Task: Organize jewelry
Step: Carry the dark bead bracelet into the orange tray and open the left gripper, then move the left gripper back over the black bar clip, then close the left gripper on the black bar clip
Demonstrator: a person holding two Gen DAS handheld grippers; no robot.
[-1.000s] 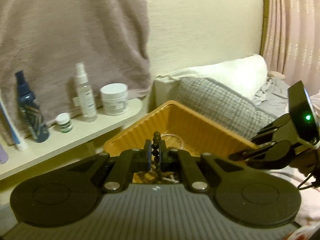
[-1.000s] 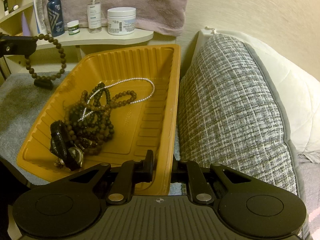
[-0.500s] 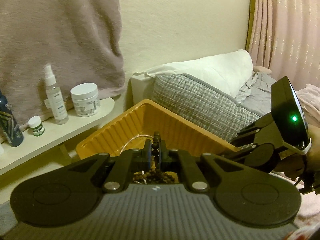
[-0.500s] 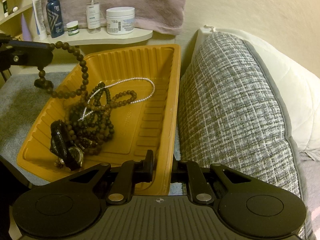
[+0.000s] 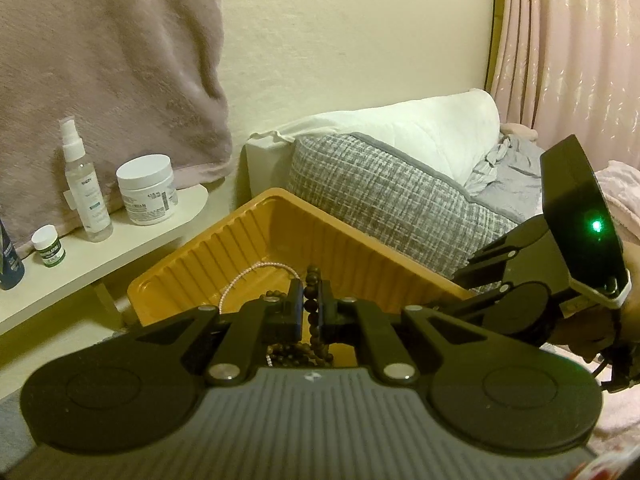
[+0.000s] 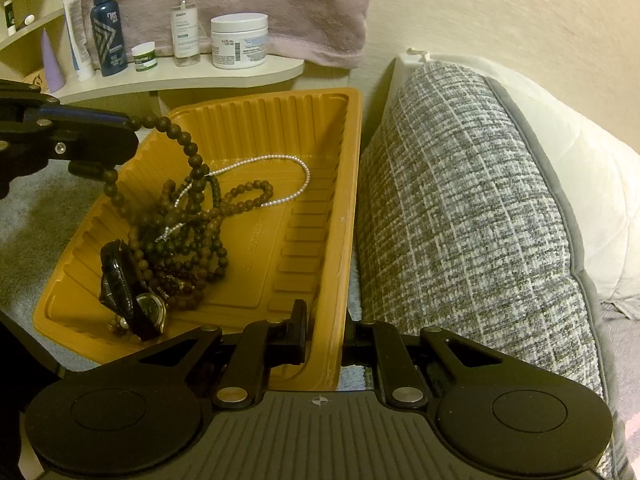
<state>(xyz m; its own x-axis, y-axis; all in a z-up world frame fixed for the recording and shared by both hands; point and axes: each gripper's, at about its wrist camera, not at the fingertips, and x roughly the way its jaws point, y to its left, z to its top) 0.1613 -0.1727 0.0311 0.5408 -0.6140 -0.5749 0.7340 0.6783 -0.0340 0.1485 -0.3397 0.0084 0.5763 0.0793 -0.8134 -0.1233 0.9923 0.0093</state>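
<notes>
An orange plastic tray (image 6: 352, 160) lies on the grey bed cover; its far corner (image 5: 240, 248) shows in the left wrist view. Inside sit a heap of brown bead strings (image 6: 188, 236), a thin pearl necklace (image 6: 298, 168) and a black-strap watch (image 6: 132, 296). My left gripper (image 5: 312, 300) is shut on a brown bead bracelet (image 5: 312, 280). From the right wrist view this gripper (image 6: 120, 136) reaches in over the tray's left rim, and the bracelet (image 6: 188, 144) hangs down onto the heap. My right gripper (image 6: 325, 332) is shut on the tray's near right wall.
A grey woven pillow (image 6: 460, 220) and a white pillow (image 6: 580, 160) press against the tray's right side. A low shelf (image 6: 180, 76) behind holds a white jar (image 6: 239, 40), a spray bottle (image 6: 185, 16), a dark bottle (image 6: 107, 28) and a small pot (image 6: 144, 56). A towel (image 5: 100, 60) hangs above.
My left gripper has carried the bracelet rightward and a little down, from outside the tray's left rim to above the heap. The right gripper and the tray have stayed still.
</notes>
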